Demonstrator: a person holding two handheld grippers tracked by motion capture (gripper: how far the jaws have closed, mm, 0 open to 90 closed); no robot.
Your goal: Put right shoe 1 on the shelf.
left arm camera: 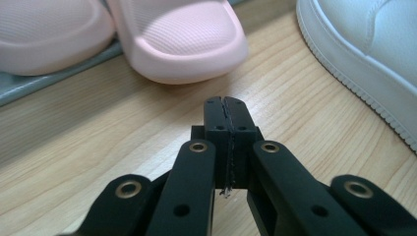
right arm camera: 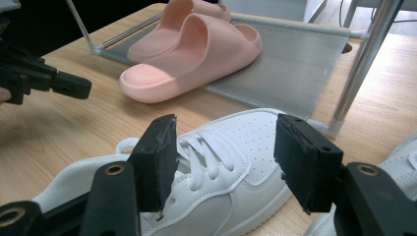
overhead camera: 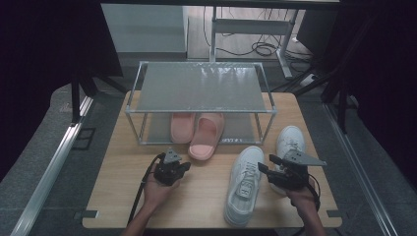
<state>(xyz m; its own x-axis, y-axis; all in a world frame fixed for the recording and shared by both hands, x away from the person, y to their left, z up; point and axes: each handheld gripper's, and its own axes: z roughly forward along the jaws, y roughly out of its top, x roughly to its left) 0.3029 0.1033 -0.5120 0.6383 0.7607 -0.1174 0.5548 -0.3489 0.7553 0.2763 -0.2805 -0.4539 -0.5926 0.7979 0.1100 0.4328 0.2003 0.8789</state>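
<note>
The table carried a metal shoe rack at its far side, with two pink slippers on the rack's bottom shelf, one poking out toward me. Right of centre lay a white sneaker, its partner just beyond. My right gripper hung over the near sneaker with jaws apart; my left gripper, jaws together and empty, pointed at the slipper's toe.

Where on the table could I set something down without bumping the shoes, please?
The left strip of the table, beside the rack and the left gripper, is bare, as is the rack's top shelf. The near middle between that gripper and the closer sneaker is free too. It is crowded around the slippers and the right gripper.
</note>
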